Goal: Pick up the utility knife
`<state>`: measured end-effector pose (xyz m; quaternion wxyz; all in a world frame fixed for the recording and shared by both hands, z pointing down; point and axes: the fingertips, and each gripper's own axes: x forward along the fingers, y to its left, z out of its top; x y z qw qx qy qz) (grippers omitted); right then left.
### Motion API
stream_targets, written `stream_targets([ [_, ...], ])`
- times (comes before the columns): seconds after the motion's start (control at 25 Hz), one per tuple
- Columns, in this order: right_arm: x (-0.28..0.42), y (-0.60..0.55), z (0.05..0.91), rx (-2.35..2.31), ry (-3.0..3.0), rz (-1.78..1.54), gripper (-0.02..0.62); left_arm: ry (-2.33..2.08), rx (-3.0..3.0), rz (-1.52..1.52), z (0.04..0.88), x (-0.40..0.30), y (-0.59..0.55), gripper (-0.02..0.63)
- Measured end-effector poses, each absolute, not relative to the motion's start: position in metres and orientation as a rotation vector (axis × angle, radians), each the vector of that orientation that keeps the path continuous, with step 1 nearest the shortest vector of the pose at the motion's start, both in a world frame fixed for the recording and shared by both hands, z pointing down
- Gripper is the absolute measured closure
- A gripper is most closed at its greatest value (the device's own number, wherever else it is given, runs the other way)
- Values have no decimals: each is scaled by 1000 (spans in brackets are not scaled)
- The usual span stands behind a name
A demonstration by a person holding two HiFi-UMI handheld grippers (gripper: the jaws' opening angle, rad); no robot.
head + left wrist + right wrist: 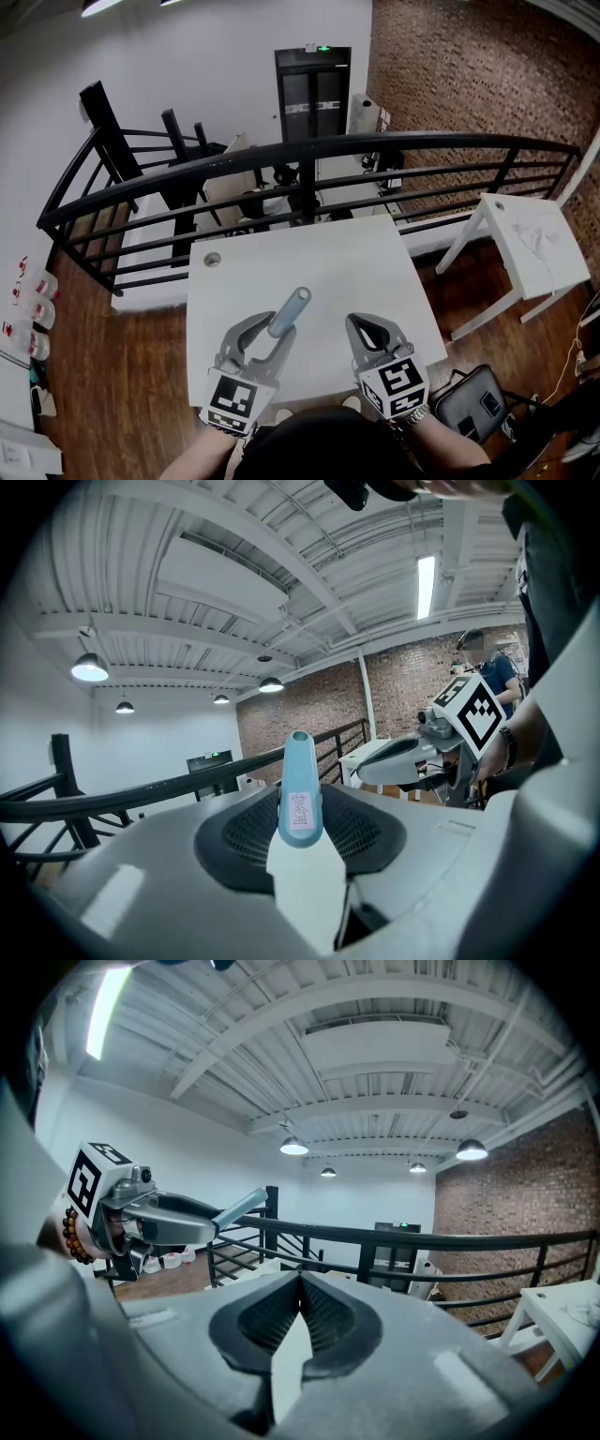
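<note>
Utility knife (289, 312) is clamped by one end in the jaws of the left gripper (267, 336), above the near half of the white table (309, 262), so the pick-up is judged complete; only a steady hold is called for next. The right gripper (373, 330), jaws together and empty, is held alongside over the table. Beyond the table's far edge a black railing (309, 155) is set; open room is left above the table.

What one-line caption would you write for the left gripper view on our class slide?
Left gripper shut on the pale blue utility knife, its far end pointing toward the brick wall.
</note>
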<state>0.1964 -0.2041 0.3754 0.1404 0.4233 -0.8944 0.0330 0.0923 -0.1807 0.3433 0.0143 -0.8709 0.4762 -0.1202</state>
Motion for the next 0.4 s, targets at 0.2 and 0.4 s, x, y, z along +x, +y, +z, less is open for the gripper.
stream_targets([
  [0.2,200,-205,376,1225,-2584,94,603,1486,-2703,-368,347,94,-181,442],
  [0.4,202,-205,376,1225,-2581,95,603,1490,-2706,-367,347,96,-182,442],
])
